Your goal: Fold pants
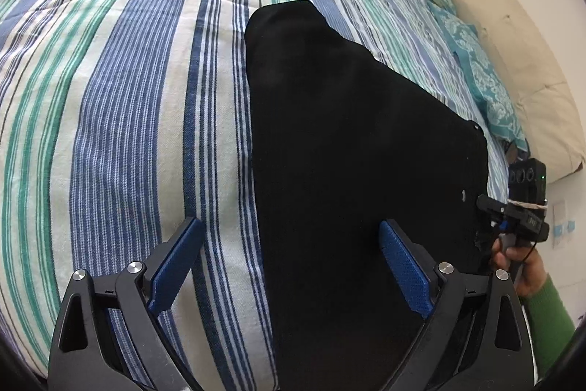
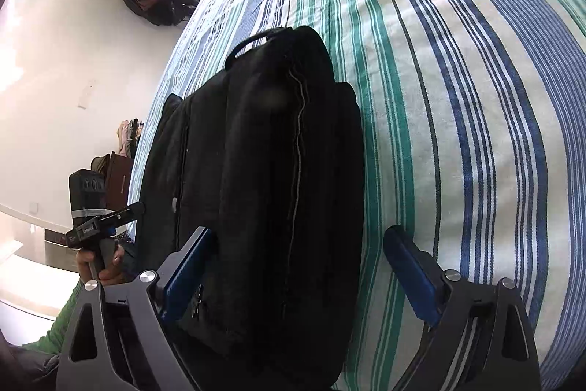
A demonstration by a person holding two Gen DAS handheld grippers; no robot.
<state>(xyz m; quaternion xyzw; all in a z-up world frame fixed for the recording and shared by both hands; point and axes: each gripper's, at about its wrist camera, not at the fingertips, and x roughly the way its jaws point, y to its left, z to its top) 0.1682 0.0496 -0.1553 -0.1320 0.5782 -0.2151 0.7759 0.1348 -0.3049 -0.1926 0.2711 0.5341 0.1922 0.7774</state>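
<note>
You have the black pants [image 1: 351, 141] lying flat on the striped bed [image 1: 121, 105], already folded into a narrow stack, so both near corners are easy to reach. Your left gripper [image 1: 289, 266] and right gripper [image 2: 300, 270] hang released over the near edge (nothing is pinched), probably ready for one more fold.
</note>
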